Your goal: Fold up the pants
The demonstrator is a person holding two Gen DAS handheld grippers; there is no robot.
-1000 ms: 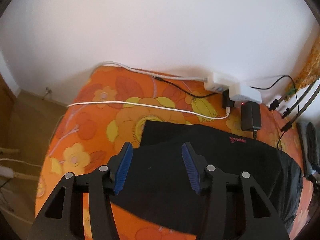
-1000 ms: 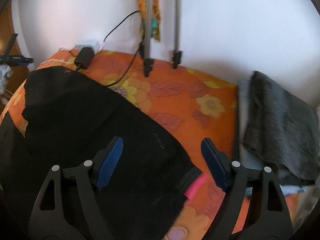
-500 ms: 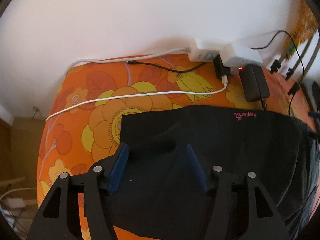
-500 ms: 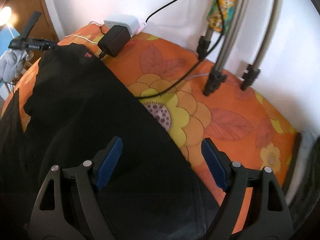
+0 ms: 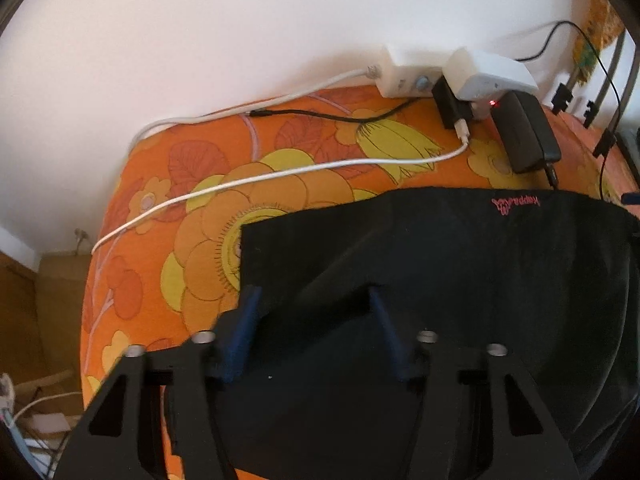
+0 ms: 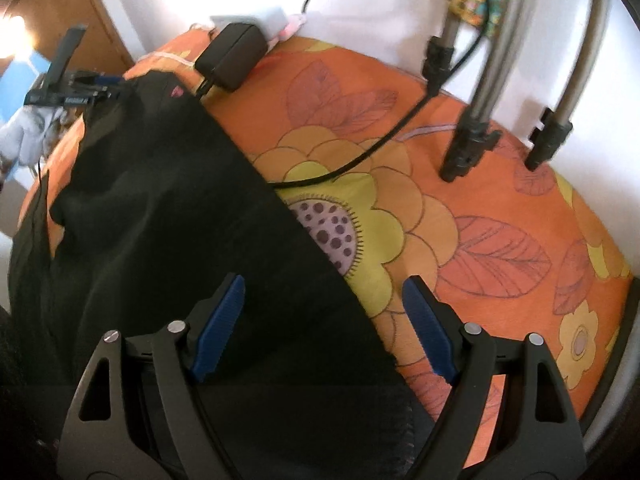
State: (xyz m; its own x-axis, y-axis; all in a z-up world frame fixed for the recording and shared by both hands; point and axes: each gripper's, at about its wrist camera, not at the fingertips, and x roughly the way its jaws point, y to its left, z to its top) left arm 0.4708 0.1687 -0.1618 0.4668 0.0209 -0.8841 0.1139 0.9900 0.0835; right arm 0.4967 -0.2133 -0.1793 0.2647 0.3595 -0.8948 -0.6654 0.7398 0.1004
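Note:
Black pants [image 5: 460,264] with a small pink logo [image 5: 516,204] lie folded on an orange flowered bed cover [image 5: 280,184]. My left gripper [image 5: 314,300] is open, low over the pants near their left edge, its blue pads [image 5: 250,312] on either side of a raised fold of cloth. In the right wrist view the pants [image 6: 168,208] cover the left half. My right gripper [image 6: 324,300] is open over the pants' right edge, one pad [image 6: 224,312] above the cloth and the other above the bed cover [image 6: 460,240].
A white power strip [image 5: 404,72], adapters [image 5: 524,136] and white and black cables [image 5: 280,172] lie at the far edge by the wall. Tripod legs [image 6: 472,136] and a black cable [image 6: 384,140] stand on the bed at the right. The other gripper [image 6: 68,80] shows at far left.
Both grippers moved forward and lower towards the wall. The left gripper's pads now straddle a fold of the pants. The grey garment left the right wrist view.

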